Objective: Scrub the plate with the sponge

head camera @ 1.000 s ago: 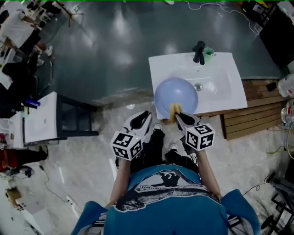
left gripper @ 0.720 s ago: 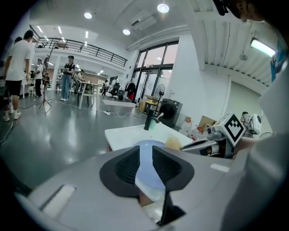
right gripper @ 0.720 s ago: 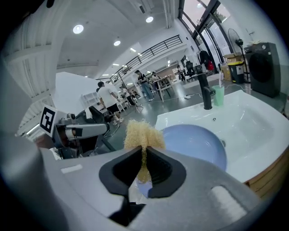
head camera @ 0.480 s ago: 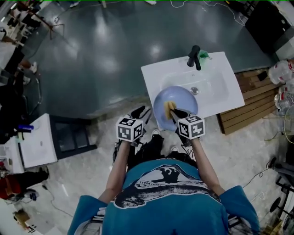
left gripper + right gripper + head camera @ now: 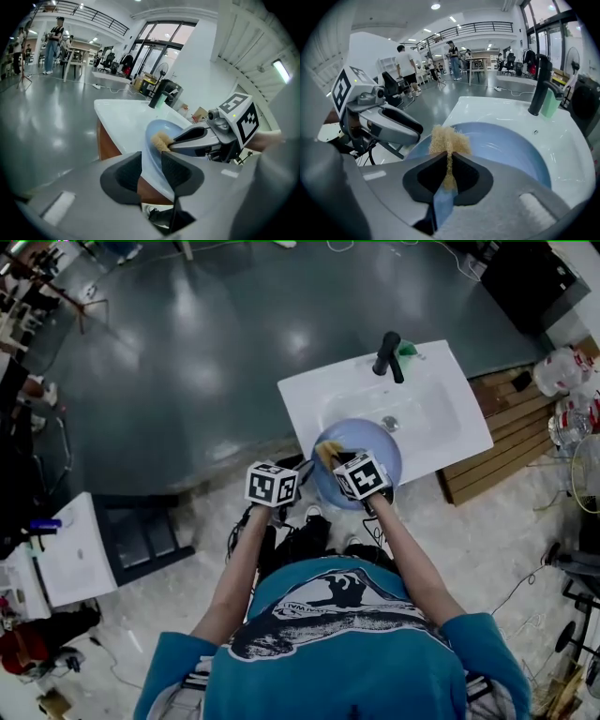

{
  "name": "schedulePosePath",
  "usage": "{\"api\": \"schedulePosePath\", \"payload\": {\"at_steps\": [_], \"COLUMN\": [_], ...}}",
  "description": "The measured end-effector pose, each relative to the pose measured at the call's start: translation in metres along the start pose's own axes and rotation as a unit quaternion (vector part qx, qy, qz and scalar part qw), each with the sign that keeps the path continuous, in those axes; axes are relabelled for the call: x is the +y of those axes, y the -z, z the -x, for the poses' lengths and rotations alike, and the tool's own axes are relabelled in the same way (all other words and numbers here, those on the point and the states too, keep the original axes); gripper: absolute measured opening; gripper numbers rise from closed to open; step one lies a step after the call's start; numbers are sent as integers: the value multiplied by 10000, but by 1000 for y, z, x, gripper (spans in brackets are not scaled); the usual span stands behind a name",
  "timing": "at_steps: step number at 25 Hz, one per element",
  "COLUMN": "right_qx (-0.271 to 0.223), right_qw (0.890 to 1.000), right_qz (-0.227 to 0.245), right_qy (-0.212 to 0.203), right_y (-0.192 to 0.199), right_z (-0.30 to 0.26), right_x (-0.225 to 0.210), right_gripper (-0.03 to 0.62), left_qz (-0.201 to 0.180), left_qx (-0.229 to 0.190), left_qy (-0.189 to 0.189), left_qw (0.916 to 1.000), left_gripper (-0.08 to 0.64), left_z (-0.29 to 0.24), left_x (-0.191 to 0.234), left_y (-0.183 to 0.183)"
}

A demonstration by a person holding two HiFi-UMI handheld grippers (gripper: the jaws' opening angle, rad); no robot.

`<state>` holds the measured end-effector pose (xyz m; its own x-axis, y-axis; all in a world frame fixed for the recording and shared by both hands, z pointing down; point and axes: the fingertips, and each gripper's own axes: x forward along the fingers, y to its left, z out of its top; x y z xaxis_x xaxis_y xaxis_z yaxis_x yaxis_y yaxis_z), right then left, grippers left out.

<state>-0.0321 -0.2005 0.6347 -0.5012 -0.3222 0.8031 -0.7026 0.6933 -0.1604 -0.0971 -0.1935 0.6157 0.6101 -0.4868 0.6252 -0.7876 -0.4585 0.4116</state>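
At the front edge of the sink (image 5: 441, 418), your right claw (image 5: 449, 161) is clamped on the sponge (image 5: 447, 138), pressing it onto the blue plate (image 5: 511, 150), while your left claw (image 5: 151, 161) stands apart around the plate's rim, so scrubbing looks under way, not finished.

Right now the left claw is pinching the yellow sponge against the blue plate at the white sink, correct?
Not quite: it is the right claw that pinches the yellow sponge, as the right gripper view shows. The rest stands: the sponge is against the blue plate at the white sink.
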Motion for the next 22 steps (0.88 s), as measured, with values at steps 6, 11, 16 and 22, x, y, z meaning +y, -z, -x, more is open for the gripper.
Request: {"api": "schedulePosePath", "payload": {"at_steps": [6,11,16,22], "right_qx": [247,237,171,192], "right_qw": [9994,9994,9998,9984], "right_qz": [250,236,79,29], "right_qy": [-32,-60,31,529], "right_y": [-1,-1,-5,-10], "right_z": [-11,-11,-12,-7], "right_x": [3,4,-8,-47], "right_gripper": [31,31,31,31], "left_qz": [357,1398,1597,2022], "left_qx": [335,333,160,-97], "left_qy": [653,665,196,-55], "left_qw": [9967,9874,9868,9793], "left_gripper": [109,95,75,61], "left_z": [-22,-29,-30,-28], "left_x": [-9,-6,-2,0], "left_y": [20,24,23,22]}}
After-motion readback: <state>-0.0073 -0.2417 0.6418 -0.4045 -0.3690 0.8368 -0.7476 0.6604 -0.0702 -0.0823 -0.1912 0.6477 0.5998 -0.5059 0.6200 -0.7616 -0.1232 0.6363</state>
